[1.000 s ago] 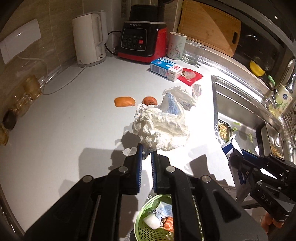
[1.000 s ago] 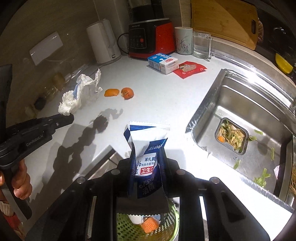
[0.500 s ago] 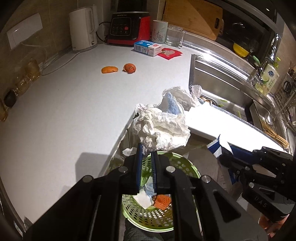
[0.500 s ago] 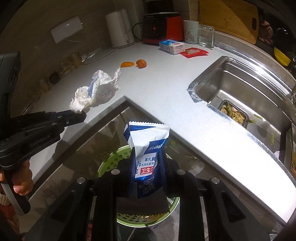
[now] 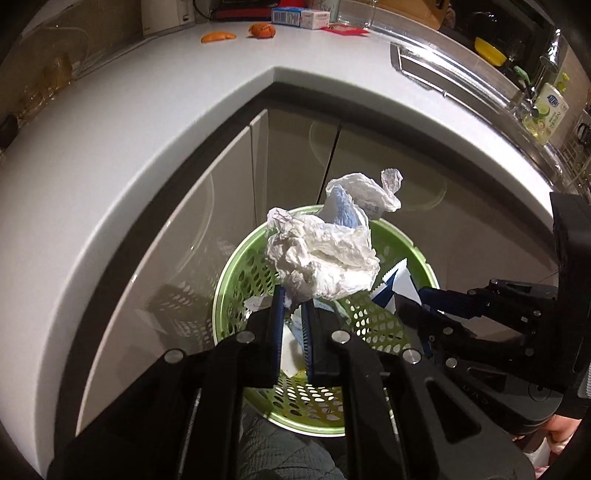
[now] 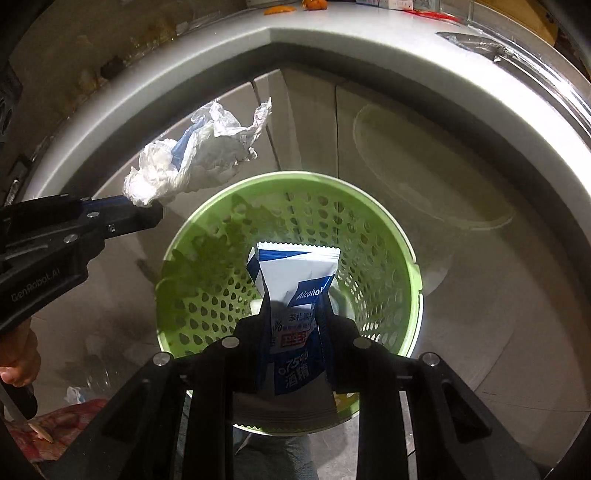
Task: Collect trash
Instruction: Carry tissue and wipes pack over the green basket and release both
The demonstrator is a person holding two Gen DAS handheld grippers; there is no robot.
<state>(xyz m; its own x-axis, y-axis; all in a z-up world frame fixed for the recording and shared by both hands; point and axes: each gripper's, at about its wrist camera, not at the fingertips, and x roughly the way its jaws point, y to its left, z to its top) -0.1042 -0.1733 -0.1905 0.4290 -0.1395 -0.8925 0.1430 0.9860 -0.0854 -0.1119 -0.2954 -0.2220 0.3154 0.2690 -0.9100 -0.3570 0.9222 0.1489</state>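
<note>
My left gripper (image 5: 293,297) is shut on a crumpled white tissue and plastic wad (image 5: 325,254) and holds it over the green perforated waste basket (image 5: 243,273). My right gripper (image 6: 293,306) is shut on a blue and white alcohol wipes packet (image 6: 295,288) and holds it above the same basket (image 6: 207,295). The right wrist view shows the left gripper (image 6: 147,210) with the wad (image 6: 192,162) over the basket's left rim. The left wrist view shows the right gripper (image 5: 410,299) at the basket's right rim. Some trash lies in the basket bottom.
The basket stands on the floor below the white counter's inner corner (image 5: 273,74), in front of glossy cabinet doors (image 5: 295,155). Orange peels (image 5: 218,36), a small box (image 5: 299,16) and a red wrapper (image 5: 347,30) lie on the counter. The sink (image 5: 443,70) is right.
Both grippers have come down from counter height with their trash and now hang just above the basket, which fills the middle of both views.
</note>
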